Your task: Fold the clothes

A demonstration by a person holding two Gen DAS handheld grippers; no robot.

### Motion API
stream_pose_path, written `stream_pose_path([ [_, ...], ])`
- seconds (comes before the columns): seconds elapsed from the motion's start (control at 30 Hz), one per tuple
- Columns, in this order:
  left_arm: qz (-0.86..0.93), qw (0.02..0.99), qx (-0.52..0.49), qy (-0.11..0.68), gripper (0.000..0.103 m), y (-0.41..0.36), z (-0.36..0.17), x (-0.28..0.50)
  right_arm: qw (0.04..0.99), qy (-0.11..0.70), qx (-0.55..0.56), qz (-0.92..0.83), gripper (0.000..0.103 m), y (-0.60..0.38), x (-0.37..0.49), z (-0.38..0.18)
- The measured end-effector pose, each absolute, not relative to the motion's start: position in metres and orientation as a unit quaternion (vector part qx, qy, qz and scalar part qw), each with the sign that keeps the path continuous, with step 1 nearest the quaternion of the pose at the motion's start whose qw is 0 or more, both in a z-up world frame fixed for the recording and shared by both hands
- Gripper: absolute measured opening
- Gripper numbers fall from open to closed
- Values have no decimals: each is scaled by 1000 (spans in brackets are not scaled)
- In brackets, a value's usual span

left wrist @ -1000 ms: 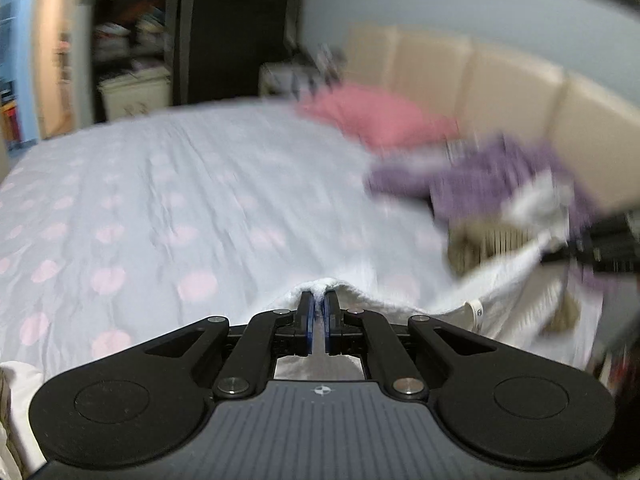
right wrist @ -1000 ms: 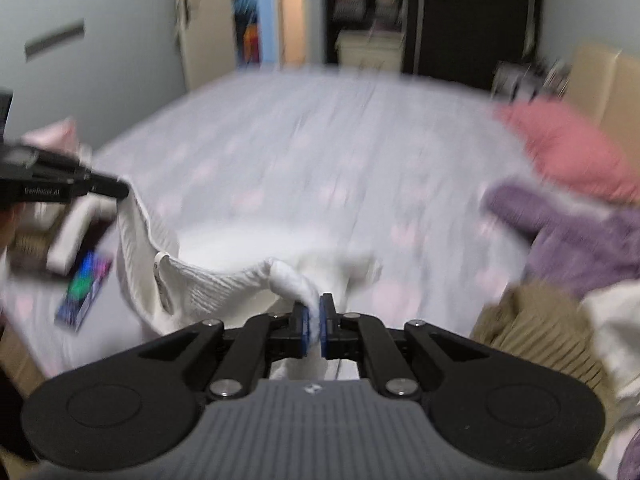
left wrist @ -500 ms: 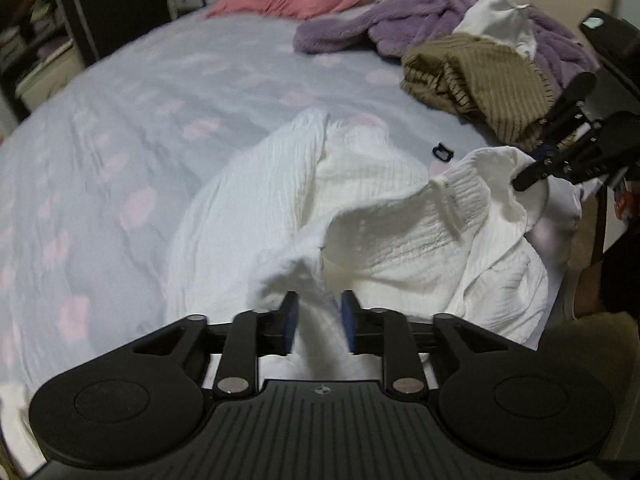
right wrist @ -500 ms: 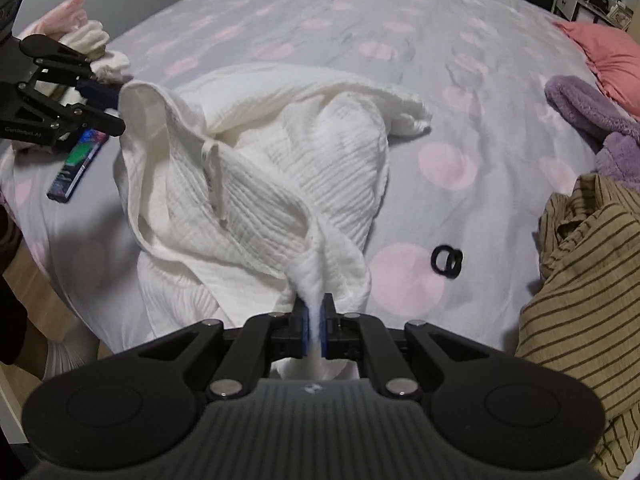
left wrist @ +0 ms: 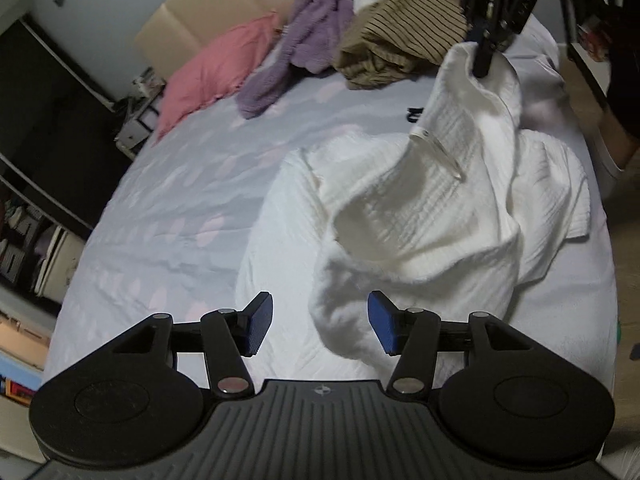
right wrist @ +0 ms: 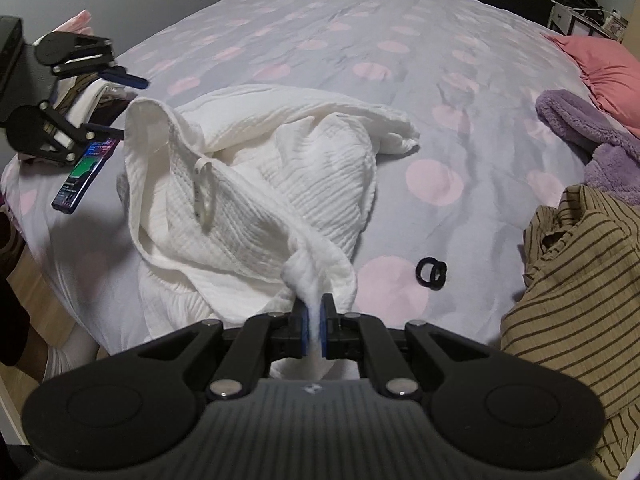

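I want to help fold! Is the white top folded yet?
Not folded. The white top lies crumpled in a heap on the bed, one corner pinched in the right tongs.

White garment (right wrist: 256, 184); lilac bedsheet (right wrist: 360, 32), pink dots; pink pillow (left wrist: 216, 68).

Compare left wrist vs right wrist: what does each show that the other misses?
Left wrist only: the beige headboard and the open left claw close up, nothing between its pads.

Right wrist only: the dark phone-like item near the bed edge and the clothes stack behind the left claw.

Both: the white garment, right claw shut on it, striped brown shirt, purple fleece, pink pillow, black ring.
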State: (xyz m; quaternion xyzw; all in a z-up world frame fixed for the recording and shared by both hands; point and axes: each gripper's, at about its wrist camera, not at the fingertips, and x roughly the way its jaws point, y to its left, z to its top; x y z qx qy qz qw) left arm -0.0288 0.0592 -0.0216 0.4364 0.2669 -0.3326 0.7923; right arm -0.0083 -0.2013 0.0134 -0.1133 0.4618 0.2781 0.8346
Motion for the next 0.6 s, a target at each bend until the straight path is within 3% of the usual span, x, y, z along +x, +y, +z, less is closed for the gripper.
stream_pose_path([
  [0.4, -376, 764, 442, 283, 49, 41, -33, -11, 827, 459, -117, 302, 8, -203, -15, 12],
  [0.5, -386, 756, 443, 289, 35, 36, -36, -6, 828, 458, -115, 301, 8, -207, -17, 11],
  [0.57, -393, 750, 444, 292, 16, 33, -38, -3, 829, 460, -114, 298, 8, -209, -17, 10],
  [0.6, -397, 748, 444, 294, 13, 32, -39, -2, 829, 461, -114, 296, 8, -210, -17, 9],
])
